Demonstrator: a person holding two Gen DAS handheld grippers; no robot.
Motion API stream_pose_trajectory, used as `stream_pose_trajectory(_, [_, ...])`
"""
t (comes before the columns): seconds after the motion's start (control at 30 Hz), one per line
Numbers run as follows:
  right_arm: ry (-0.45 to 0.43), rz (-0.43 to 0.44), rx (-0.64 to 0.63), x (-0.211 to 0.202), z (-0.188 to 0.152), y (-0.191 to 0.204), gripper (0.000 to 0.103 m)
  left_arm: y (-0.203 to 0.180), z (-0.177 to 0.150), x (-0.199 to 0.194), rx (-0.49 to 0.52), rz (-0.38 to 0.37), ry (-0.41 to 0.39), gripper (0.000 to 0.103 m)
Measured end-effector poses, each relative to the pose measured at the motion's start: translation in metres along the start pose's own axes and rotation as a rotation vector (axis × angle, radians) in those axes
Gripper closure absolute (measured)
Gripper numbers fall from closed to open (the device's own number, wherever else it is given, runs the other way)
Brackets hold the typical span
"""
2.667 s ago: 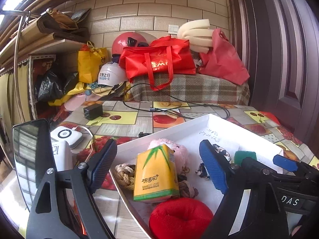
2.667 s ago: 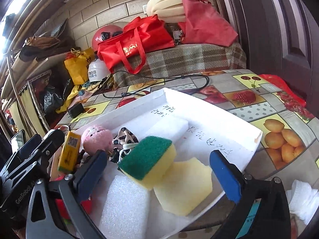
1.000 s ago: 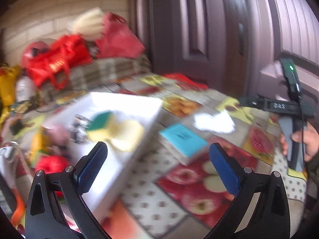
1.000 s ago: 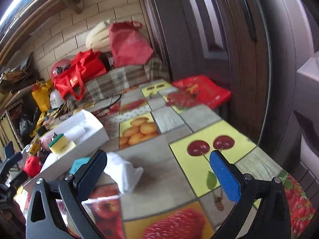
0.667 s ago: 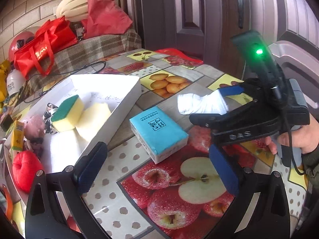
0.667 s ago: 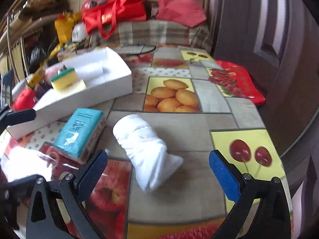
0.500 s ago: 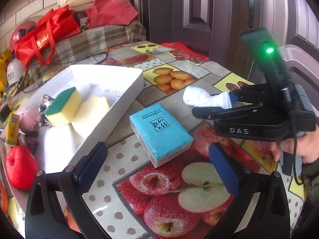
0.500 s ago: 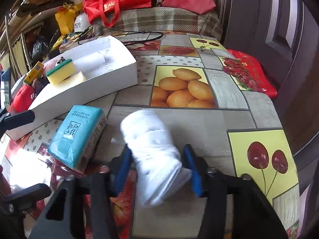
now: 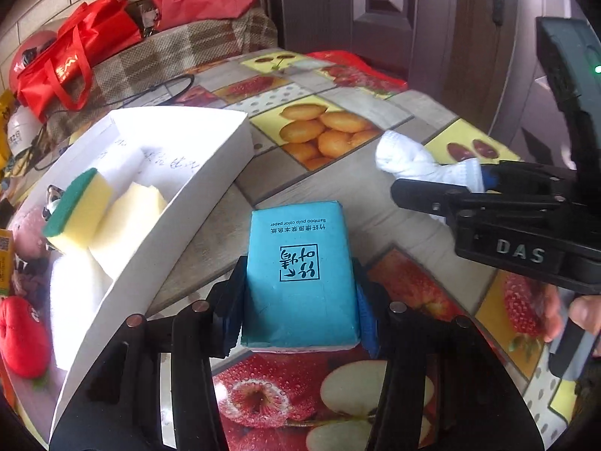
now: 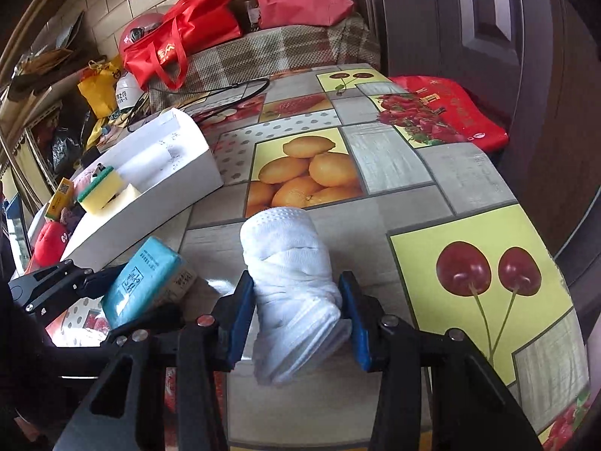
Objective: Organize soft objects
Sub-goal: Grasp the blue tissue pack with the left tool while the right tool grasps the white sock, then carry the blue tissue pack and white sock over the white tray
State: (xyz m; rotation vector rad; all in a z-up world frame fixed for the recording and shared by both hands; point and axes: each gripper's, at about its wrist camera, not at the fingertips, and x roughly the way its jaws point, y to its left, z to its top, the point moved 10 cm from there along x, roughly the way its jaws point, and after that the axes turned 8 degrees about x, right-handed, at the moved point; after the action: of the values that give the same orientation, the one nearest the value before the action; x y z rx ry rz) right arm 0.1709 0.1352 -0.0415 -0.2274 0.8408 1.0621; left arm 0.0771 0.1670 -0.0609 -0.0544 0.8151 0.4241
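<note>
While left claw (image 9: 298, 314) clamps teal tissue pack (image 9: 298, 270) reading "Bamboo pulp color paper", right claw (image 10: 296, 321) clamps white sock (image 10: 291, 285).

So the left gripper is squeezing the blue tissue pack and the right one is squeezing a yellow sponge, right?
Not quite. The left gripper does squeeze the blue tissue pack, but the right gripper is squeezing a rolled white cloth, as the right wrist view shows. The yellow sponge sits in the white box.
</note>
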Motion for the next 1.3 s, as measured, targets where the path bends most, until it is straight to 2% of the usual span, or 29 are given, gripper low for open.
stream_pose_trajectory(0.13, [-0.079,-0.013,-0.021,-0.014,0.006,0.003,0.058,-0.003,0.008,-0.037,0.022,-0.016,-0.165,0.054])
stream_pose_trajectory(0.2, [-0.129,-0.014,-0.023,-0.024,0.008,0.004,0.056,-0.001,0.011,-0.058,0.040,0.020,-0.251,0.054])
stream_pose_trajectory(0.33, [-0.205,0.013,-0.010,-0.045,0.005,0.010,0.056,0.011,0.011,-0.087,0.047,0.110,-0.361,0.054])
stream_pose_trajectory(0.53, [-0.320,0.019,-0.080,-0.077,-0.005,0.040,0.056,0.034,0.007,-0.095,-0.015,0.134,-0.387,0.053])
stream_pose_trajectory(0.73, [-0.316,0.046,-0.150,-0.076,-0.015,0.078,0.056,0.048,-0.006,-0.106,-0.043,0.148,-0.408,0.053])
stream_pose_trajectory(0.93, [-0.297,0.080,-0.169,-0.066,-0.020,0.105,0.056,0.068,-0.022,-0.118,-0.073,0.166,-0.415,0.053])
stream_pose_trajectory(1.13, [-0.305,0.085,-0.184,-0.064,-0.022,0.118,0.056,0.087,-0.032,-0.123,-0.118,0.175,-0.414,0.053])
stream_pose_trajectory(1.3, [-0.308,0.084,-0.183,-0.064,-0.024,0.123,0.056,0.089,-0.034,-0.128,-0.114,0.186,-0.433,0.053])
